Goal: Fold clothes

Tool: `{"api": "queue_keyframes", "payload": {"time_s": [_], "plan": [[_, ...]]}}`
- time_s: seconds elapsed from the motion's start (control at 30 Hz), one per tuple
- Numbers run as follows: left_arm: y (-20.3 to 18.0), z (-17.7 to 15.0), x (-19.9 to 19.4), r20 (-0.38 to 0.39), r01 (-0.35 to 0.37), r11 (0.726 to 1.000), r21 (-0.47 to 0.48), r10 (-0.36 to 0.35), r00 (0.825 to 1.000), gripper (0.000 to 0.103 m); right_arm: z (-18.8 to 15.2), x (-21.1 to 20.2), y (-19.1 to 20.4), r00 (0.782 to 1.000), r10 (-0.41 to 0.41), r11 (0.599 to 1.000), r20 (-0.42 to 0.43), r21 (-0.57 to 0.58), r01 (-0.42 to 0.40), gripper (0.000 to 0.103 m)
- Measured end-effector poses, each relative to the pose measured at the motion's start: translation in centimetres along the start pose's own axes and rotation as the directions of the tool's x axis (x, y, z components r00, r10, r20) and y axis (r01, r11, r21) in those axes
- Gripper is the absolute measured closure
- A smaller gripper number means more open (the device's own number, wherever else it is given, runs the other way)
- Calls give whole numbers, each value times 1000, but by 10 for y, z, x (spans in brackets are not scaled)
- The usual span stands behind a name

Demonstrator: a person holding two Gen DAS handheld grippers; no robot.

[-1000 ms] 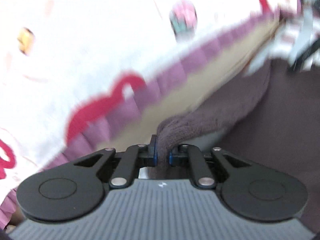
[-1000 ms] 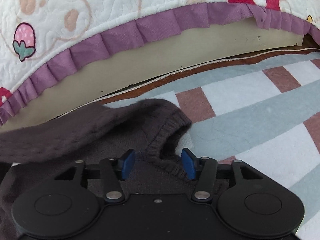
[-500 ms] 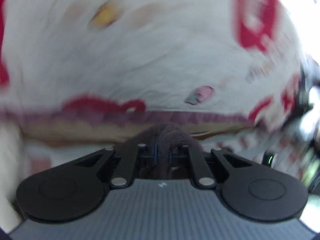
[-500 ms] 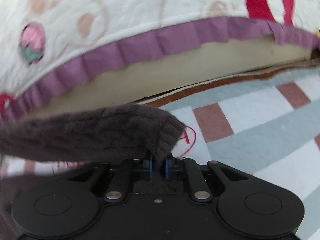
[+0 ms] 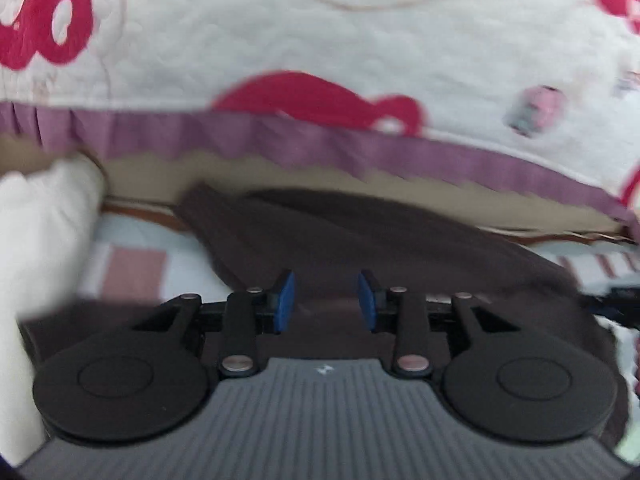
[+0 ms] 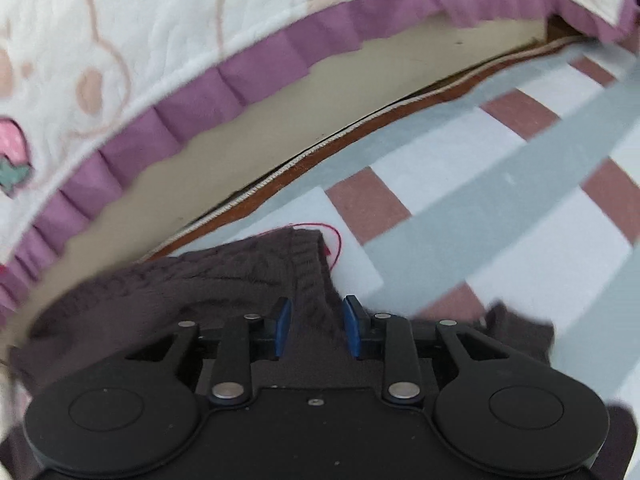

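A dark brown knitted sweater lies spread on the checked cover in front of my left gripper. That gripper's jaws are opening, the blue pads stand apart above the knit, and nothing is pinched. In the right wrist view the sweater's ribbed edge runs up between the pads of my right gripper. Its jaws are opening too, and the fabric lies loose in the gap with space on the left side.
A white quilt with red figures and a purple frill hangs over a tan mattress side just beyond the sweater. The blue-grey, white and brown checked cover stretches to the right. Something white and blurred fills the left wrist view's left edge.
Half a second ago both grippers were shut on the sweater; now both pairs of pads stand apart and the knit rests on the cover. The left wrist view has rolled level.
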State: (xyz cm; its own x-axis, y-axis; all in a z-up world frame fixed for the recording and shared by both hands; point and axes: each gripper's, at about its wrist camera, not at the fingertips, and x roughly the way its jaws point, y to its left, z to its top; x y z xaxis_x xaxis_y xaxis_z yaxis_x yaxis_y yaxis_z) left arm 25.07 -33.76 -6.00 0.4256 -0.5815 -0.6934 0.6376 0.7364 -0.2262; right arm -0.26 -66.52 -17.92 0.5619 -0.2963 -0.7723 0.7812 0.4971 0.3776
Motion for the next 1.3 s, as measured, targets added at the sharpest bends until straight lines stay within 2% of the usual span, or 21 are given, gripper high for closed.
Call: {"api": "queue_keyframes", "payload": {"time_s": [0.1, 0.2, 0.33, 0.4, 0.47, 0.5, 0.63, 0.7, 0.83, 0.97, 1.07, 1.17, 1.3], "plan": [[6, -42, -30, 11, 0, 1000, -26, 1, 1000, 64, -22, -37, -11, 998, 53, 998, 13, -39, -53, 65], [21, -84, -62, -24, -75, 996, -57, 73, 997, 63, -54, -78, -27, 990, 138, 987, 6, -87, -137, 59], [50, -135, -109, -43, -166, 979, -114, 162, 986, 62, -110, -116, -49, 978, 206, 971, -33, -120, -209, 59], [67, -160, -125, -63, -243, 956, -167, 236, 970, 62, -134, -131, -47, 976, 202, 970, -76, -122, -210, 59], [83, -179, -134, -108, -340, 914, -223, 323, 940, 62, -151, -141, -54, 972, 202, 971, -119, -108, -215, 59], [89, -185, -137, -132, -361, 898, -249, 338, 932, 62, -156, -146, -57, 971, 204, 971, -127, -101, -217, 59], [105, -199, -161, -140, -366, 869, -333, 338, 931, 62, -168, -166, -69, 964, 222, 969, -144, -74, -234, 57], [106, -206, -169, -146, -375, 860, -346, 345, 927, 59, -173, -171, -76, 961, 236, 967, -144, -62, -247, 52], [110, -222, -170, -200, -381, 843, -379, 327, 924, 57, -188, -177, -84, 959, 237, 968, -158, -42, -246, 52], [113, -226, -176, -199, -380, 840, -387, 326, 924, 57, -202, -174, -82, 951, 254, 963, -177, -44, -266, 52], [120, -231, -178, -210, -377, 825, -421, 316, 925, 56, -212, -169, -81, 947, 266, 962, -183, -18, -273, 50], [130, -236, -179, -231, -379, 803, -460, 304, 924, 56, -218, -162, -78, 950, 245, 967, -194, -24, -255, 49], [136, -237, -178, -240, -375, 795, -478, 292, 926, 56, -221, -157, -78, 953, 226, 971, -200, -35, -237, 49]]}}
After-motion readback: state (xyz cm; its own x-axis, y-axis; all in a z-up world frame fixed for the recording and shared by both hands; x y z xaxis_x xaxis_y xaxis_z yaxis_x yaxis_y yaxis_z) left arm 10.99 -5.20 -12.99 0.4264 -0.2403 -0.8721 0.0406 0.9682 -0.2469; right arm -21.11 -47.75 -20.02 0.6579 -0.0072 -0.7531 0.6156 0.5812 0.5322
